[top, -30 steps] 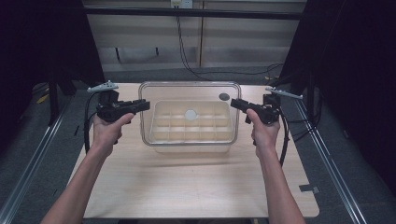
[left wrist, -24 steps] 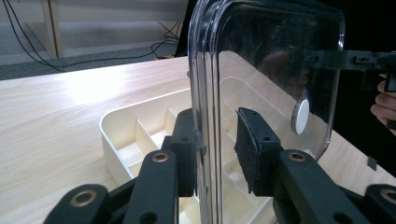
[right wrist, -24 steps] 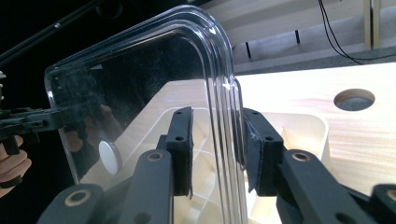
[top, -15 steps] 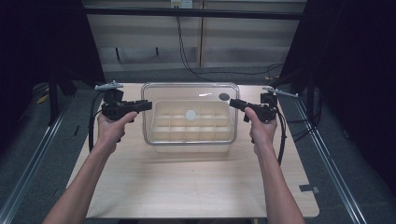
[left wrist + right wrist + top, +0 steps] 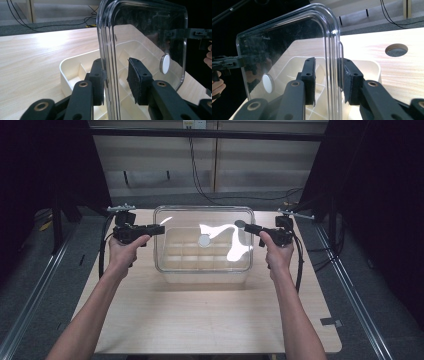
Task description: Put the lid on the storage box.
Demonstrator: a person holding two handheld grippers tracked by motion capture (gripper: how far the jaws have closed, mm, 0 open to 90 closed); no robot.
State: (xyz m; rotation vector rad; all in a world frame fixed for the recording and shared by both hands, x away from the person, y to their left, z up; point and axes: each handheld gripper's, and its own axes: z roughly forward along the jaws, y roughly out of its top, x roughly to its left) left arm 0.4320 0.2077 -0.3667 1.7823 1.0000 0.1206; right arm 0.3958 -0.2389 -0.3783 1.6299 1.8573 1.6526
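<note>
A clear lid (image 5: 202, 240) hangs level over a cream tray (image 5: 200, 257) on the bench (image 5: 210, 320). The left gripper (image 5: 116, 82) has just been opening its jaws; one pad touches the lid's rim, the other stands off. The right gripper (image 5: 328, 80) clamps the opposite rim.

Clear lid (image 5: 203, 240) (white round knob at its middle) hangs level above the cream compartment tray (image 5: 200, 262); rounded corners.

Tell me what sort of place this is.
Probably a lab recording station, not a home: a bare pale wooden table ringed by black curtains, metal floor rails alongside, loose black cables trailing behind, and a clear plastic lid over a cream compartment tray.
</note>
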